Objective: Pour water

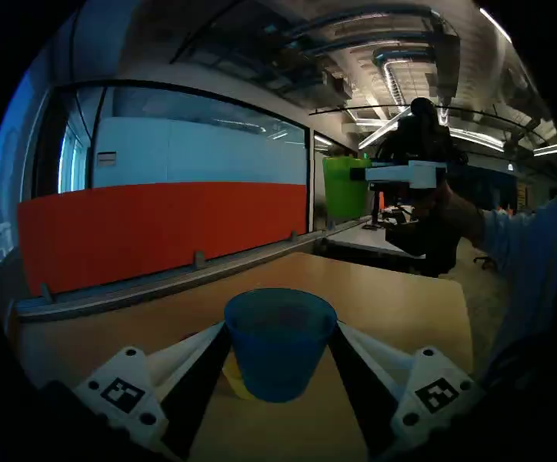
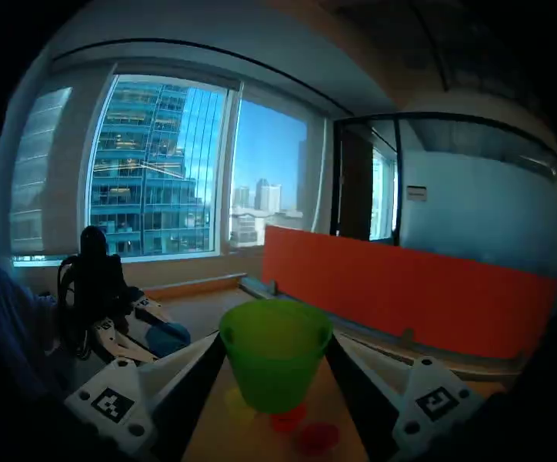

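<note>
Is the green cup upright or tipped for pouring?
Upright: the green cup, held in the right gripper, has its rim level and facing up.

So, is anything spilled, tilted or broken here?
Nothing stands out. The blue cup is upright in the left gripper. The green cup is upright in the right gripper. The table looks dry.

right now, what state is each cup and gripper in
blue cup: upright, gripped between the left jaws, contents unclear
green cup: upright, not tipped, held clear of the table
left gripper: shut on the blue cup
right gripper: shut on the green cup
</note>
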